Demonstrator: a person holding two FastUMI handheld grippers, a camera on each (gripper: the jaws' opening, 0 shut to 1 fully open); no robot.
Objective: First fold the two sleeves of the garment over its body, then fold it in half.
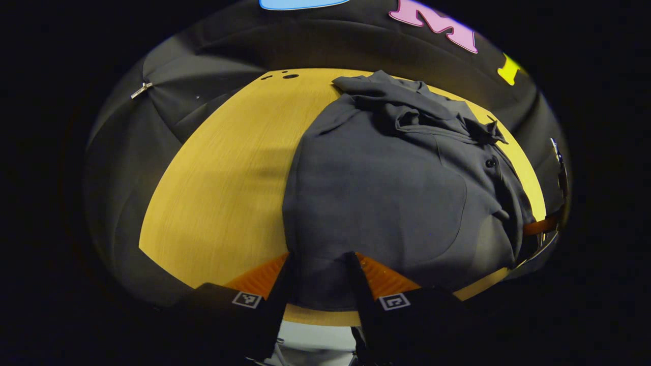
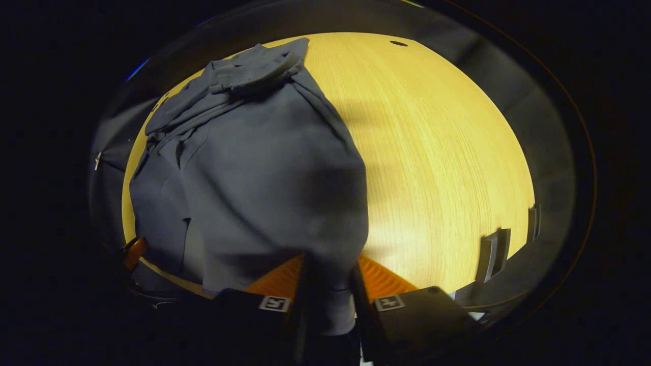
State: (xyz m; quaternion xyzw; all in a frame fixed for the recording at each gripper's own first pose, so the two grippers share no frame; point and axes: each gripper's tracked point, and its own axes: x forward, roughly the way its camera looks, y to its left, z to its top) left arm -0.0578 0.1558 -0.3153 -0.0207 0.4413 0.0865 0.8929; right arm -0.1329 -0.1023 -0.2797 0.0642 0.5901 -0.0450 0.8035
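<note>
The counter [image 1: 218, 193] carries my dark grey button shirt [image 1: 386, 193], sleeves bunched at twelve o'clock. My left gripper [image 1: 318, 277] and right gripper [image 2: 330, 284] each pinch its near hem at six o'clock. I judge I should lift both evenly and carry the hem toward the collar [image 1: 478, 129]. I see no readable brand or writing.

Dark grey garment [image 1: 386, 203] lies bunched; sleeves folded in.
</note>
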